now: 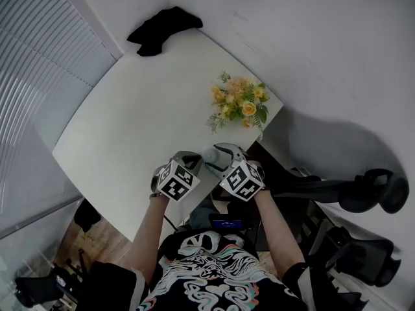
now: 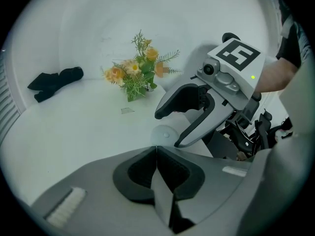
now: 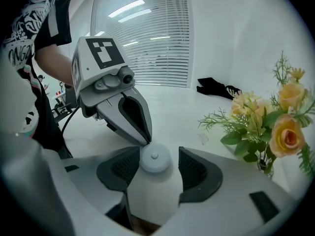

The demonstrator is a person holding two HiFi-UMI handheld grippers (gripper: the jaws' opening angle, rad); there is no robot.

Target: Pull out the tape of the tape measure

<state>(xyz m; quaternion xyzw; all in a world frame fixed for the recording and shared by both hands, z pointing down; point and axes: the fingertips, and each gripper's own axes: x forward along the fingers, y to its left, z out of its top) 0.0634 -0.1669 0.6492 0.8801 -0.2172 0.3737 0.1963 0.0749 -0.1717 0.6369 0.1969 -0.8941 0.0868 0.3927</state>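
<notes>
Straddling tape measure point(image 3: 154, 160) ungripped, right tool point(image 3: 158, 152) spread wide, left tool point(image 2: 156, 150) closed, gap unseen overhead.

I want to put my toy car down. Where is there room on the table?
The wide middle of the table is bare, between the black cloth at the far corner and the flowers at the right edge. It is crowded at the near edge, where the left gripper and right gripper meet at the tape measure.

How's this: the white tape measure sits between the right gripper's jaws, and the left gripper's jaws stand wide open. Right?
No. The left gripper view shows the left gripper shut, its jaws together. The white tape measure does sit between the jaws of the right gripper.
</notes>
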